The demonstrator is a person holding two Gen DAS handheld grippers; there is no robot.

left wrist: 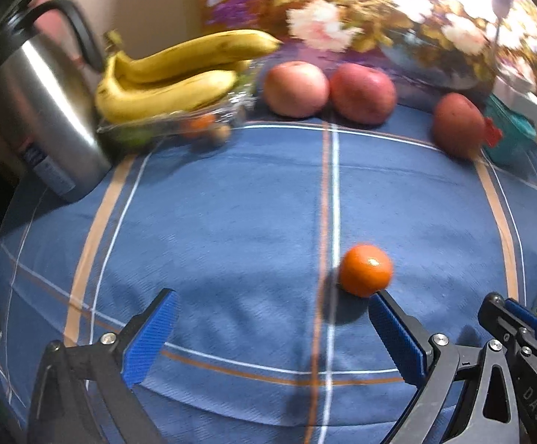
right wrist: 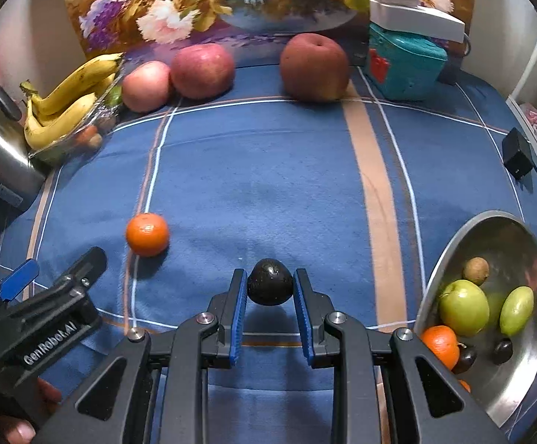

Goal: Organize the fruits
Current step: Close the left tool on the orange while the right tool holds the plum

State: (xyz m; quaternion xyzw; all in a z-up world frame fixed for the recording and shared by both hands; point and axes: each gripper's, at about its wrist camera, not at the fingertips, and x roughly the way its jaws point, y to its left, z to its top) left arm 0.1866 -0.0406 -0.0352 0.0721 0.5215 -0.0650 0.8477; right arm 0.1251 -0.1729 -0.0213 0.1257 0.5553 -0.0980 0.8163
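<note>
My right gripper (right wrist: 270, 283) is shut on a small dark plum (right wrist: 270, 288), held just above the blue checked cloth (right wrist: 268, 170). My left gripper (left wrist: 272, 307) stands open and low over the cloth, with nothing between its fingers. An orange tangerine (left wrist: 365, 269) lies on the cloth just beyond its right fingertip (left wrist: 379, 298); the same tangerine (right wrist: 147, 234) shows left of the plum in the right wrist view. A steel bowl (right wrist: 520, 244) at the right holds green fruits, an orange, dark plums and a small brown fruit. Two pinkish-red apples (left wrist: 294, 88) and a darker red one (left wrist: 457, 125) sit at the back.
Bananas (left wrist: 172, 74) rest on a clear dish (left wrist: 179, 129) of small fruit at the back left, next to a steel kettle (left wrist: 42, 111). A teal box (right wrist: 402, 63) with a white device on it stands back right. A black adapter (right wrist: 516, 155) lies right.
</note>
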